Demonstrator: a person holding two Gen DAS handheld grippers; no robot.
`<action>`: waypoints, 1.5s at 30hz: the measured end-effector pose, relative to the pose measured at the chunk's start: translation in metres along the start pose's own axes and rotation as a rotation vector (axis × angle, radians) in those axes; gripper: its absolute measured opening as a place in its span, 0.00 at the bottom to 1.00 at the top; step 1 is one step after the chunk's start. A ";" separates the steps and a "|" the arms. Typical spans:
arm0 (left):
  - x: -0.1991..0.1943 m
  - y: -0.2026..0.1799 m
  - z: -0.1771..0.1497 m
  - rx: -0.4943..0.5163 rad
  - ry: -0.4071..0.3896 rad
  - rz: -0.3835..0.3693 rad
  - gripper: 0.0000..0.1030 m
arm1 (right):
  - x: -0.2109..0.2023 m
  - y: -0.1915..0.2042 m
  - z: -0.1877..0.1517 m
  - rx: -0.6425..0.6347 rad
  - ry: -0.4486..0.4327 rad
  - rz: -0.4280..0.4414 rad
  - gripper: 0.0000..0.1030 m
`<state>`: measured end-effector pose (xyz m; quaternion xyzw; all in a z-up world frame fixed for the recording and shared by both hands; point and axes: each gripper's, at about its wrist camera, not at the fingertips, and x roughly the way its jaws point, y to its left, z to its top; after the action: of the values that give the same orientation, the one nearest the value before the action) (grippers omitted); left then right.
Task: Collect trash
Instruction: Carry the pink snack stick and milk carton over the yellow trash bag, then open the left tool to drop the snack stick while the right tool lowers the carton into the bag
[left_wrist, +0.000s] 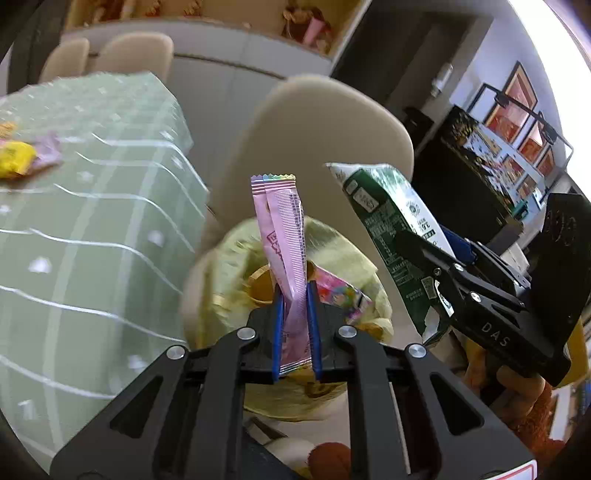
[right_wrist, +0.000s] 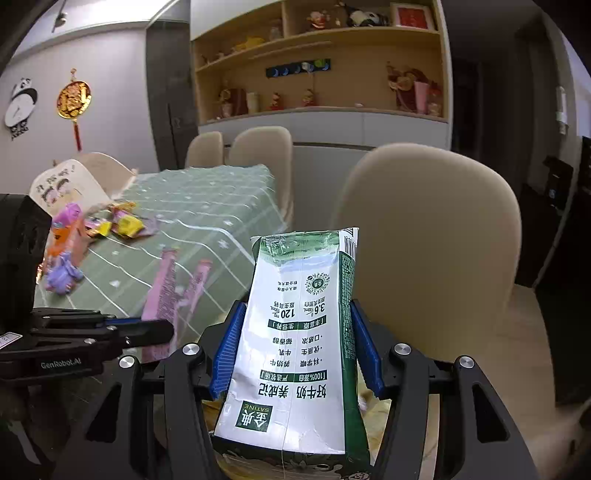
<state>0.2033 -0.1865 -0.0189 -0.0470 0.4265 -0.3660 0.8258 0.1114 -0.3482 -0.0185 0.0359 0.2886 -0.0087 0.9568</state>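
Note:
My left gripper (left_wrist: 294, 295) is shut on a pink stick wrapper (left_wrist: 282, 236) and holds it upright over a bin lined with a yellow bag (left_wrist: 332, 243), which has a colourful wrapper (left_wrist: 340, 291) inside. My right gripper (right_wrist: 295, 314) is shut on a flattened green and white milk carton (right_wrist: 303, 332); in the left wrist view the carton (left_wrist: 388, 229) hangs just right of the bin. The left gripper (right_wrist: 162, 328) with its pink wrapper (right_wrist: 166, 295) shows blurred at the left of the right wrist view.
A table with a green checked cloth (right_wrist: 207, 206) stands to the left, with several wrappers (right_wrist: 125, 223) and a purple toy (right_wrist: 64, 275) on it. Beige chairs (right_wrist: 428, 236) stand around it. Shelves (right_wrist: 317, 74) line the far wall.

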 end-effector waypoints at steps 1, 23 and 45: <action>0.009 -0.001 0.000 -0.001 0.018 -0.006 0.11 | 0.001 -0.001 -0.001 0.007 0.003 -0.003 0.51; 0.112 -0.002 0.005 0.015 0.183 -0.027 0.45 | 0.011 -0.047 -0.026 0.133 0.039 -0.039 0.51; -0.010 0.044 0.003 -0.051 -0.016 0.102 0.59 | 0.103 0.003 -0.053 0.077 0.212 -0.034 0.52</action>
<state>0.2263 -0.1487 -0.0275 -0.0491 0.4311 -0.3121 0.8452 0.1684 -0.3410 -0.1192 0.0684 0.3883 -0.0324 0.9184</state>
